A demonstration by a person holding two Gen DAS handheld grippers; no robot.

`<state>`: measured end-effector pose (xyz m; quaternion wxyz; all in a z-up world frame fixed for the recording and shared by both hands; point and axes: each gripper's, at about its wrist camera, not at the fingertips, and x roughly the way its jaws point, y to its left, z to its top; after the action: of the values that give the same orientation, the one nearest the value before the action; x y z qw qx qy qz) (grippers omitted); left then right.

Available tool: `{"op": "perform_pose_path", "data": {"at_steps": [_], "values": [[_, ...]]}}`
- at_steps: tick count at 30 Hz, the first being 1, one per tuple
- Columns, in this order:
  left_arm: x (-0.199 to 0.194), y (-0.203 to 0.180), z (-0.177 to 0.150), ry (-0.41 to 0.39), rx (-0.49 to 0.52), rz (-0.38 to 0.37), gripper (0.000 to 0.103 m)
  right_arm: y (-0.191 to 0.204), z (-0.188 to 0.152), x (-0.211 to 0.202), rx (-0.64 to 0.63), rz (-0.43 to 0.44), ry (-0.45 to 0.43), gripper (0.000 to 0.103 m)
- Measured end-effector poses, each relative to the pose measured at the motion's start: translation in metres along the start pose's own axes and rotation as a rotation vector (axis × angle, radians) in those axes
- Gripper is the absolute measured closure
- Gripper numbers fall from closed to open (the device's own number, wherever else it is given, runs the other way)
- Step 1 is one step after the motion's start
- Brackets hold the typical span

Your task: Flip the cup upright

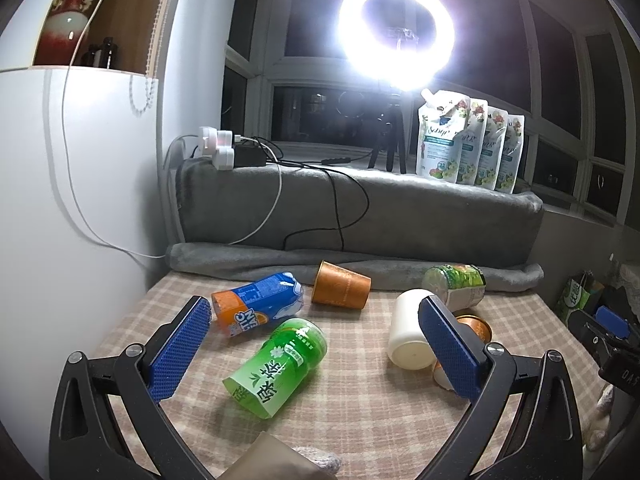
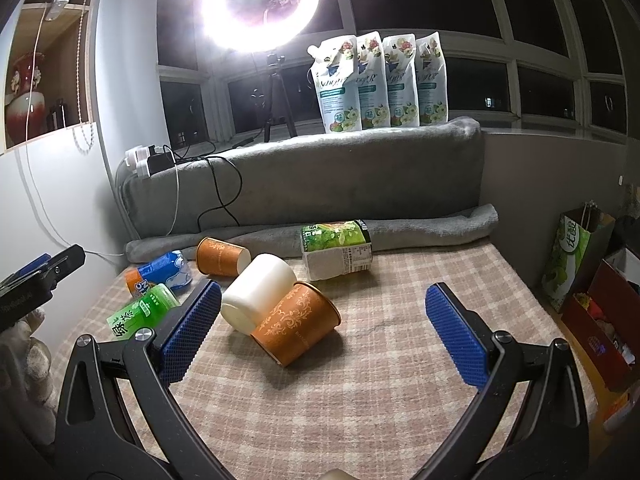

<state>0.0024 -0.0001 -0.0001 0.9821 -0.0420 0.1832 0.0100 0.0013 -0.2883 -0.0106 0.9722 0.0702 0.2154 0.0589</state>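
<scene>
An orange paper cup [image 2: 296, 322] lies on its side on the checked table [image 2: 360, 380], touching a tipped white cup [image 2: 258, 290] just behind it. A second orange cup [image 2: 222, 258] (also lying down) rests farther back, near a green-labelled bottle [image 2: 338, 250]. The right tool [image 2: 322, 330] hangs wide open, gripping nothing; the left tool [image 1: 316, 354] likewise gapes over a green tea bottle [image 1: 278, 364].

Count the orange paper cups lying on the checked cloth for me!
2. One orange paper cup lies near the front, touching the white plastic cup. The other lies farther back by the rolled grey blanket. None looks hidden.
</scene>
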Motion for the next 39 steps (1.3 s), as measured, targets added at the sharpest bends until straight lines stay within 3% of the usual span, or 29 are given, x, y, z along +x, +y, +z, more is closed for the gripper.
{"op": "perform_pose_path", "data": {"at_steps": [39], "values": [[0.0037,0.0013,-0.0015,0.009,0.003,0.005,0.000,-0.0035,-0.0017,0.0008,0.005,-0.002,0.002,0.000]]}}
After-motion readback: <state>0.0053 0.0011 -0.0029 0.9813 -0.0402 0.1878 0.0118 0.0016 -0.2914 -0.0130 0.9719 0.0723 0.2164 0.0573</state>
